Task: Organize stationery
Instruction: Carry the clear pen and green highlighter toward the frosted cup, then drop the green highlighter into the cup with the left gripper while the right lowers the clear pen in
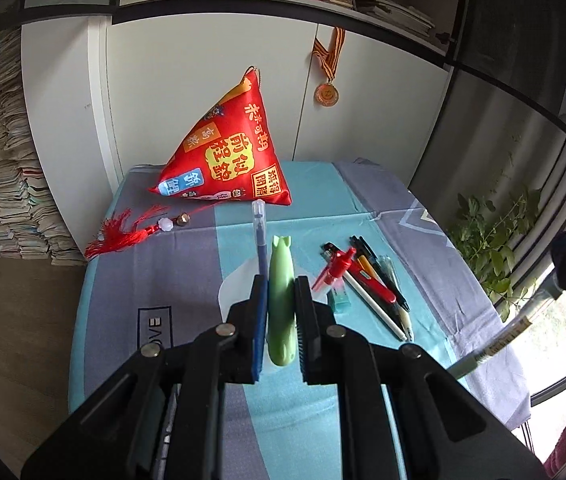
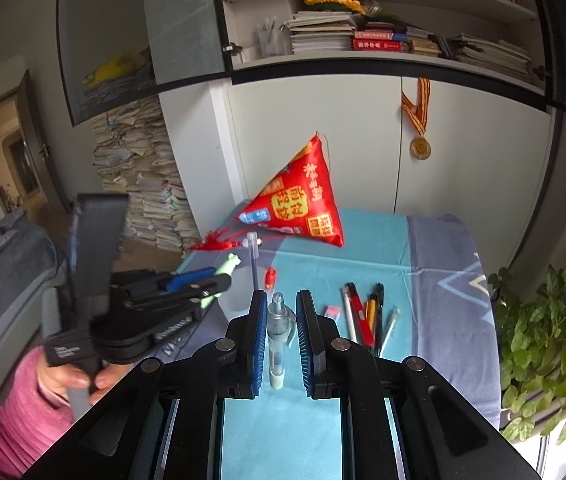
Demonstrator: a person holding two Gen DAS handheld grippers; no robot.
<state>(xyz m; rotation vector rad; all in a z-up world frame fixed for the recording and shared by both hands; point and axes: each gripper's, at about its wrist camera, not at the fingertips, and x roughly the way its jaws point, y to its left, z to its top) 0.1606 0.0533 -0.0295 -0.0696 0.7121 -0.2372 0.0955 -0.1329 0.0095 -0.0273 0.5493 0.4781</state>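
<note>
My left gripper is shut on a pale green fish-shaped pen, held lengthwise above the table. In the right wrist view it hangs at the left, in a hand with a pink sleeve. My right gripper is shut on a clear pen, tip pointing away; that pen also shows at the right of the left wrist view. A red pyramid pouch with a red tassel stands at the table's far end. Several pens lie together on the cloth.
A thin blue refill and a small red piece lie mid-table, with an eraser near the pens. The table has a blue and grey cloth. White cabinets with a medal stand behind; a plant is at the right.
</note>
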